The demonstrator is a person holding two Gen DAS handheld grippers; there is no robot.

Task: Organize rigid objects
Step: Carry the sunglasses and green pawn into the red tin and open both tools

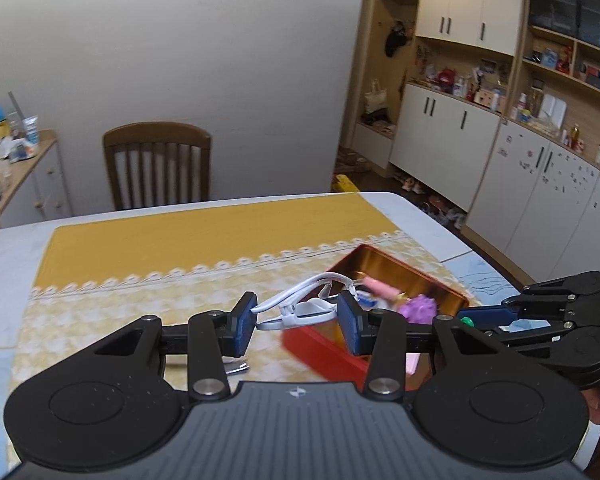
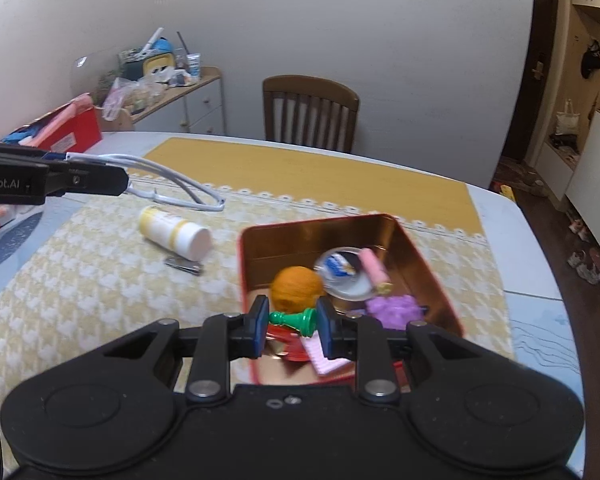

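In the left wrist view, my left gripper (image 1: 298, 318) is shut on a pair of white glasses (image 1: 300, 306), held above the yellow cloth beside the red tin (image 1: 384, 268). The right wrist view shows the left gripper (image 2: 116, 178) at the left edge, with the white glasses (image 2: 172, 184) sticking out of it. My right gripper (image 2: 293, 326) is shut on a green chess pawn (image 2: 296, 320), lying sideways between the pads over the red tin's (image 2: 320, 232) near end. In the tin lie an orange ball (image 2: 296, 286), a round clear case (image 2: 346, 276), a pink cylinder (image 2: 374, 270), a purple piece (image 2: 396, 310) and a pink pad (image 2: 328, 358).
A white bottle (image 2: 176, 232) lies on its side on the cloth, with a nail clipper (image 2: 184, 266) just in front of it. A red box (image 2: 72, 128) stands at the table's far left. A wooden chair (image 2: 310, 112) is behind the table. The table edge (image 2: 540, 240) runs along the right.
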